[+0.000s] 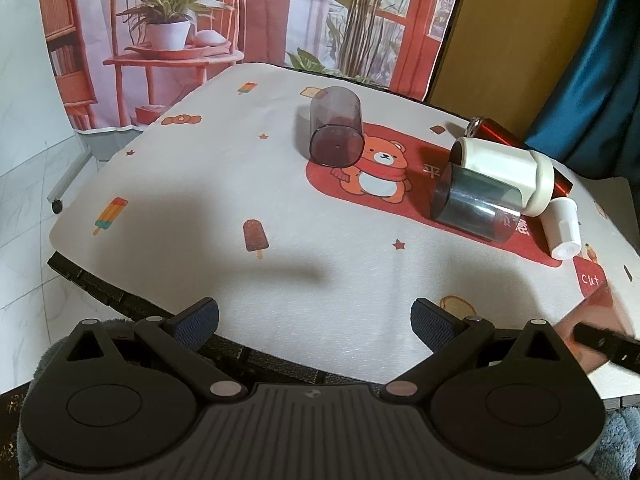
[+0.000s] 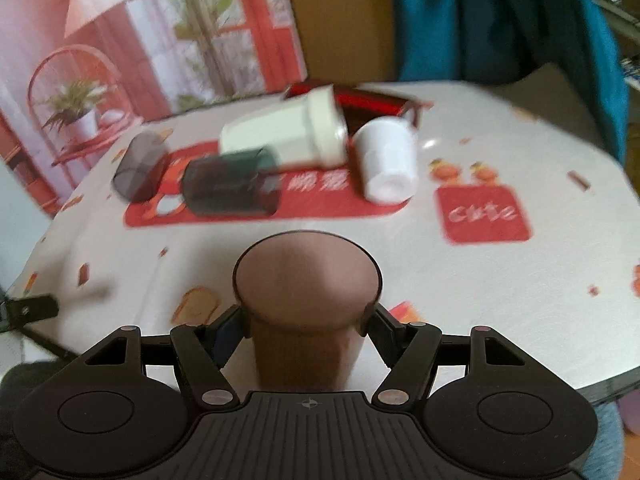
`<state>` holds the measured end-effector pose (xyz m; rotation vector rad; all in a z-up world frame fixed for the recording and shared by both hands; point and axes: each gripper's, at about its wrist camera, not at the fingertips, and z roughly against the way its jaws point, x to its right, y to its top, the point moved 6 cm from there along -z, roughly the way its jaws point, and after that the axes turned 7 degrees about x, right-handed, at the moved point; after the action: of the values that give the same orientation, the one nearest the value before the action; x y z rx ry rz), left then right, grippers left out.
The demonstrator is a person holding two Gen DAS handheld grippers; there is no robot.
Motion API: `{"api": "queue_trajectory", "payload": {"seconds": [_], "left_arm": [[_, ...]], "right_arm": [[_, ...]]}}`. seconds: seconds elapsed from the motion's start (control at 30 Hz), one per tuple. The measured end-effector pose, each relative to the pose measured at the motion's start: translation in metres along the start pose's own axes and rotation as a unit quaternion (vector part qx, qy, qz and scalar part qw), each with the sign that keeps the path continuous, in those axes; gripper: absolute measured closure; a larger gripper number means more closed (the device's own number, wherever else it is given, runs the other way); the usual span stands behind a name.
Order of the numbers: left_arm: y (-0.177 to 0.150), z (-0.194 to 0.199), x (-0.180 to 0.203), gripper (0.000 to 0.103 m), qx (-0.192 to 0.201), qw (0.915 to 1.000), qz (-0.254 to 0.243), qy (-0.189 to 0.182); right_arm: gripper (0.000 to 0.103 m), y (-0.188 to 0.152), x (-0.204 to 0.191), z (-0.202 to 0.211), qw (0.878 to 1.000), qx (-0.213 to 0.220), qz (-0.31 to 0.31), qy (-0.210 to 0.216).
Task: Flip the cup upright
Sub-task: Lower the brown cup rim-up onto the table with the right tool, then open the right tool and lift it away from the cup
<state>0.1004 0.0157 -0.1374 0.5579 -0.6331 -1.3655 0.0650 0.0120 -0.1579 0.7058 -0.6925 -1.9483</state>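
Note:
My right gripper [image 2: 306, 320] is shut on a brownish translucent cup [image 2: 307, 276], held over the near part of the table with its round end facing the camera. My left gripper [image 1: 315, 316] is open and empty above the table's near edge. On the cloth lie several tipped cups: a smoky cup [image 1: 336, 132] on the bear print, a dark translucent cup [image 1: 474, 206], a big white cup [image 1: 504, 168], a small white cup [image 1: 562, 230] and a red metallic one [image 1: 516, 138]. They also show in the right wrist view, blurred: smoky cup [image 2: 138, 168], dark cup [image 2: 230, 186], big white cup [image 2: 288, 134], small white cup [image 2: 386, 160].
The table carries a white printed cloth [image 1: 280, 208] with a red bear patch. A printed backdrop [image 1: 200, 20] hangs behind it. A blue curtain [image 2: 500, 20] and a brown board stand at the back right. The cloth's near left part holds only shadow.

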Motion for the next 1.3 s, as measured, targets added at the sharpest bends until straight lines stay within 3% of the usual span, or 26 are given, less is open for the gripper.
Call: {"api": "queue_trajectory", "payload": {"seconds": [0.2,0.33,0.5,0.73,0.9,1.0,1.07,1.17,1.3], "left_arm": [[-0.003,-0.002,0.002,0.000,-0.003,1.0000,-0.006,-0.003],[-0.004,-0.005,0.003,0.000,-0.007,0.9999,-0.011,-0.003],[-0.005,-0.008,0.003,0.000,-0.011,0.9998,-0.015,-0.001],[-0.007,-0.009,0.007,0.000,-0.013,0.9996,-0.026,-0.003],[-0.007,-0.007,0.011,0.000,-0.009,0.9992,-0.038,-0.004],[-0.007,-0.005,0.012,0.000,-0.006,0.9991,-0.041,-0.006],[-0.007,-0.004,0.013,0.000,-0.002,0.9991,-0.042,-0.008],[-0.004,0.000,0.016,0.000,0.008,0.9987,-0.049,-0.014],[-0.001,0.009,0.022,0.000,0.029,0.9975,-0.061,-0.021]], "right_arm": [[0.040,0.012,0.037,0.001,0.994,0.078,-0.023,-0.067],[0.040,0.012,0.057,-0.015,0.990,0.095,-0.024,-0.100],[0.040,0.012,0.059,-0.030,0.990,0.097,-0.021,-0.099],[0.040,0.017,0.037,-0.039,0.987,0.121,0.046,-0.092],[0.040,0.017,0.028,-0.050,0.989,0.104,0.065,-0.078],[0.033,0.017,0.023,-0.051,0.990,0.095,0.072,-0.078],[0.020,0.016,0.022,-0.046,0.990,0.095,0.070,-0.076],[0.008,0.017,0.020,-0.035,0.990,0.089,0.073,-0.077],[0.000,0.020,0.020,-0.011,0.994,0.073,0.042,-0.065]]}}
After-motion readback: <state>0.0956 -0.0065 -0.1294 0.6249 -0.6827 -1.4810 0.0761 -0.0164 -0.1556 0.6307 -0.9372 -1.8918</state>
